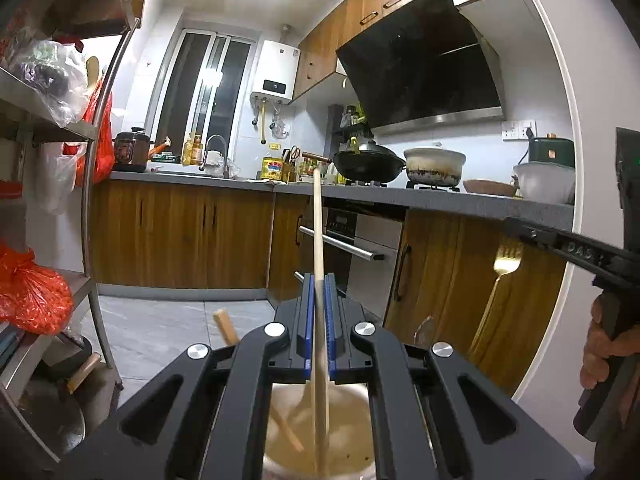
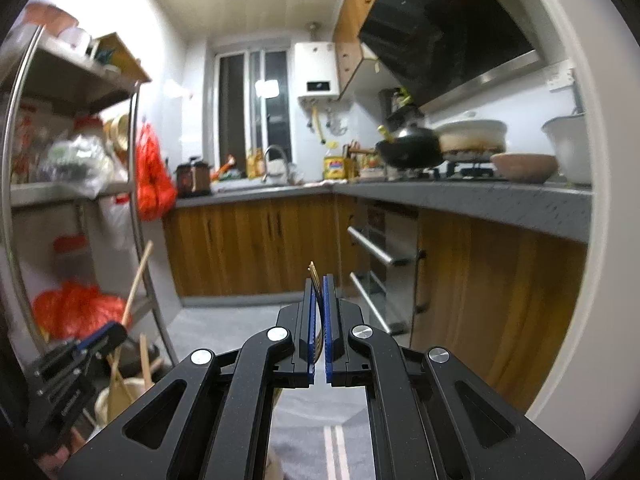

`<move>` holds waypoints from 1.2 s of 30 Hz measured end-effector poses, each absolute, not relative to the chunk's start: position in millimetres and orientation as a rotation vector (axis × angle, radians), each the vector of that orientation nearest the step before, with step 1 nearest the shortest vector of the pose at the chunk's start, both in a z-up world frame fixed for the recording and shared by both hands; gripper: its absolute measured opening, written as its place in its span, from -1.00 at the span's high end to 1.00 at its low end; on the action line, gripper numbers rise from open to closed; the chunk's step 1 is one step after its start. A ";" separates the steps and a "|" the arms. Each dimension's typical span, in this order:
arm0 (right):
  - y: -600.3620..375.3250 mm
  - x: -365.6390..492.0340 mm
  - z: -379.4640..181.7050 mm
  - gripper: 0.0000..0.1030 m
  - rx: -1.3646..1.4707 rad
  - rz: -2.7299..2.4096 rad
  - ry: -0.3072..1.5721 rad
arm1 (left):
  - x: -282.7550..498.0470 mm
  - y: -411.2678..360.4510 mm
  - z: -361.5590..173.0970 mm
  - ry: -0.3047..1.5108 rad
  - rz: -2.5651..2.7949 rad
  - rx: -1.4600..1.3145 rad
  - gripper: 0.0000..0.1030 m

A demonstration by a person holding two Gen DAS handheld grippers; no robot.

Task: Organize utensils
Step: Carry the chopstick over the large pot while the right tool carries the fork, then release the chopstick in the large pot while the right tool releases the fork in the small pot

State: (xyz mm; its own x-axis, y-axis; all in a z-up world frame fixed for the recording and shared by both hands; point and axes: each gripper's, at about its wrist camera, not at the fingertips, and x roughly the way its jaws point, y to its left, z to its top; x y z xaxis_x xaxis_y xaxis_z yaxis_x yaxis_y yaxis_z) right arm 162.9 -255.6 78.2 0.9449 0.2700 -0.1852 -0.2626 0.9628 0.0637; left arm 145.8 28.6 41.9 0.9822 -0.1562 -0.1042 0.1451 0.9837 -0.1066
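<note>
My left gripper (image 1: 319,280) is shut on a long wooden-handled utensil (image 1: 319,232) that stands upright, its lower end inside a pale utensil holder (image 1: 352,432) just below the fingers. Other wooden utensils (image 1: 225,326) lean in the same holder. My right gripper (image 2: 319,280) is shut on a gold fork (image 2: 316,280), tines up; the fork also shows in the left wrist view (image 1: 506,260), held to the right of the holder. In the right wrist view the left gripper (image 2: 86,344), the holder (image 2: 120,396) and the utensil (image 2: 138,280) sit at lower left.
A metal shelf rack (image 1: 94,168) with red bags (image 1: 32,292) stands on the left. Wooden cabinets (image 1: 180,232) and a grey counter (image 1: 440,196) with wok (image 1: 368,162) and pots run ahead and right. An oven handle (image 1: 340,242) juts out. A grey floor (image 1: 168,320) lies below.
</note>
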 end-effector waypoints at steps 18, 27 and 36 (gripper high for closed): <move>-242.9 161.0 44.1 0.91 0.027 0.326 0.327 | 121.1 28.2 11.9 0.276 -0.134 -0.011 0.91; -244.3 161.7 46.3 0.90 0.035 0.322 0.345 | 119.4 35.8 14.3 0.307 -0.114 -0.031 0.89; -253.3 150.6 53.9 0.07 0.059 0.330 0.306 | 107.4 36.9 21.5 0.299 -0.105 -0.031 0.87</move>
State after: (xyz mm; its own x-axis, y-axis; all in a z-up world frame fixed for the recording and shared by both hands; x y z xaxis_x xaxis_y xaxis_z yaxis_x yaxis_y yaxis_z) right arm 150.6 -253.3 53.9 0.9002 0.3280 -0.2864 -0.3102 0.9447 0.1066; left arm 107.4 36.9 21.5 0.9502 -0.1080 -0.2922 0.0989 0.9940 -0.0457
